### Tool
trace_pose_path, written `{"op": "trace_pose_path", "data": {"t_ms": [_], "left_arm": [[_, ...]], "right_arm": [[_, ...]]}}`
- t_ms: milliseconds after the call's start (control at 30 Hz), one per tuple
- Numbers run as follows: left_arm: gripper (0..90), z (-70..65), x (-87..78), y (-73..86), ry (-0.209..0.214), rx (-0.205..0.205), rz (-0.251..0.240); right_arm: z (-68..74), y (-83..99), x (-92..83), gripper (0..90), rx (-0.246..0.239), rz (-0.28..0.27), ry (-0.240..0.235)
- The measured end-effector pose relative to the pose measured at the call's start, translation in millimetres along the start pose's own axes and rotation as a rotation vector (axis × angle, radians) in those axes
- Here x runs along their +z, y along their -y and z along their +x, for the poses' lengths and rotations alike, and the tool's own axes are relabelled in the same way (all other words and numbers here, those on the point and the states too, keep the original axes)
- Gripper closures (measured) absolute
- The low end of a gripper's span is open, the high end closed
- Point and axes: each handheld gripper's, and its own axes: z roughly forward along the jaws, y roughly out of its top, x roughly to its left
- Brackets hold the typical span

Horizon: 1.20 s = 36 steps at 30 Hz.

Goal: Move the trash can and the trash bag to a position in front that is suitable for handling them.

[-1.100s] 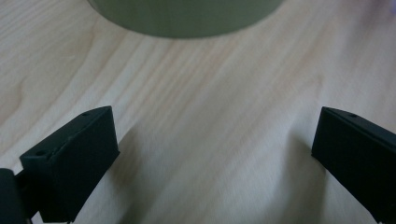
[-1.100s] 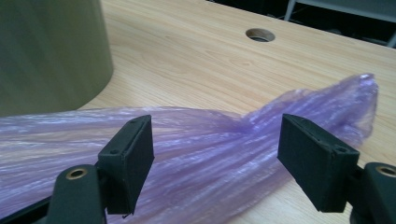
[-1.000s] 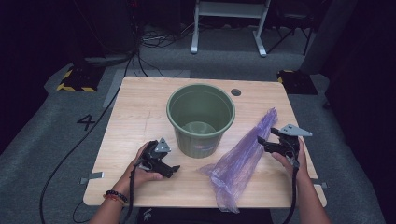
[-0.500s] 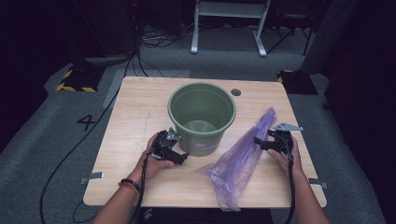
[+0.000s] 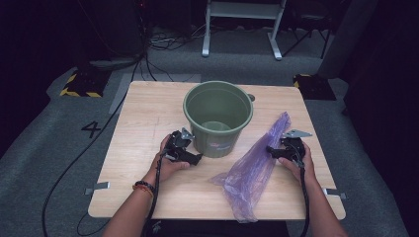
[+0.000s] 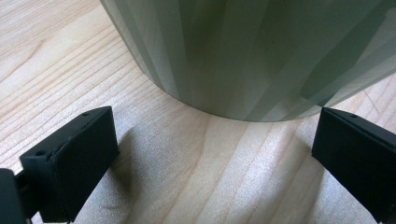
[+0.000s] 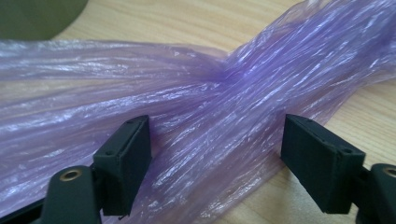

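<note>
A green plastic bucket (image 5: 217, 116) stands upright in the middle of the wooden table (image 5: 143, 113). My left gripper (image 5: 191, 150) lies low at its left side, open, with the bucket's lower wall (image 6: 243, 51) just ahead of the jaws (image 6: 212, 135) and untouched. A crumpled purple plastic bag (image 5: 252, 170) stretches along the table to the right of the bucket. My right gripper (image 5: 273, 151) is at the bag's right edge, open. Its jaws have just been closing slightly, and the bag's film (image 7: 210, 84) lies between them (image 7: 217, 135) without being pinched.
The bucket holds nothing I can see. Bare wood lies behind the bucket and at the table's left. Cables trail from both grippers over the near edge. Grey carpet, a white frame and black-yellow floor blocks surround the table.
My left gripper slid right, from the open table up to the bucket's base. My right gripper sank a little, down to the bag's edge.
</note>
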Motion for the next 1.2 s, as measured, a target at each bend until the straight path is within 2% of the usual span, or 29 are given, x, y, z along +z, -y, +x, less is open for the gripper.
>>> {"op": "trace_pose_path", "data": {"t_ms": [33,133,200,233,267,300,333,400,433,500,633,667,733,800,900,967,1000,1033,1067,1100,1167,1200], "left_arm": [[0.1,-0.5,0.5,0.3,0.009,-0.011,-0.003],[0.1,0.4,-1.9,2.5,-0.014,-0.013,-0.003],[0.1,-0.4,-4.2,5.8,0.002,-0.025,-0.006],[0.1,0.5,-6.7,7.6,-0.003,-0.004,-0.001],[0.0,-0.1,-10.9,12.8,0.018,0.004,-0.005],[0.1,-0.1,-10.9,12.8,0.018,0.004,-0.005],[0.1,-1.0,-15.5,17.7,0.022,0.008,-0.004],[0.1,-3.6,-27.4,31.0,0.028,0.016,-0.006],[0.1,-3.6,-27.4,31.0,0.028,0.016,-0.006],[0.1,-6.4,-37.8,41.9,0.028,0.018,-0.003],[0.3,-10.6,-54.3,59.8,0.044,0.035,-0.002],[0.4,-11.6,-57.2,63.3,0.045,0.038,-0.006],[0.5,-14.5,-61.4,67.7,0.037,0.028,-0.005],[0.5,-18.1,-62.4,68.7,0.025,0.01,-0.004],[1.2,-23.7,-63.0,66.5,0.024,0.005,0.008],[9.6,-26.3,-64.8,64.1,0.044,-0.011,-0.019],[18.4,-27.9,-66.1,62.3,0.076,-0.03,-0.039],[23.7,-30.8,-67.3,59.8,0.096,-0.036,-0.059],[17.4,-35.6,-68.6,56.3,0.094,-0.024,-0.073],[12.5,-43.3,-71.5,51.5,0.098,-0.003,-0.098],[21.0,-57.6,-75.2,42.4,0.135,0.037,-0.14],[18.1,-63.9,-76.0,38.6,0.139,0.049,-0.152]], "right_arm": [[1.5,0.1,-0.1,26.3,-0.007,-0.003,0.004],[3.7,1.1,-0.6,26.6,-0.016,-0.008,-0.003],[4.5,1.5,-1.2,29.7,-0.016,-0.008,-0.013],[4.9,1.8,-1.5,32.0,-0.019,-0.011,-0.02],[6.0,2.5,-2.7,41.5,-0.02,-0.017,-0.042],[6.0,2.5,-2.7,41.5,-0.02,-0.017,-0.042],[6.9,2.8,-3.2,47.3,-0.028,-0.021,-0.048],[12.5,3.3,-4.5,63.1,-0.052,-0.033,-0.075],[12.5,3.3,-4.5,63.1,-0.052,-0.033,-0.075],[14.4,2.9,-4.4,67.9,-0.061,-0.033,-0.087],[15.0,2.9,-4.2,70.6,-0.066,-0.035,-0.092],[16.2,3.1,-4.6,74.1,-0.062,-0.034,-0.09],[16.8,3.1,-4.7,75.4,-0.06,-0.035,-0.09],[19.1,3.0,-4.5,80.3,-0.064,-0.036,-0.089],[20.3,2.6,-4.4,80.9,-0.059,-0.035,-0.086],[21.3,2.2,-4.1,80.1,-0.048,-0.033,-0.081],[22.0,2.0,-3.8,75.8,-0.044,-0.033,-0.076],[22.8,1.7,-3.4,65.9,-0.041,-0.033,-0.062],[23.0,1.4,-3.0,61.1,-0.03,-0.032,-0.041],[23.0,1.5,-3.1,58.8,-0.023,-0.03,-0.041],[22.4,1.7,-2.9,49.2,-0.023,-0.026,-0.05],[22.2,1.8,-2.9,45.3,-0.017,-0.024,-0.042]]}}
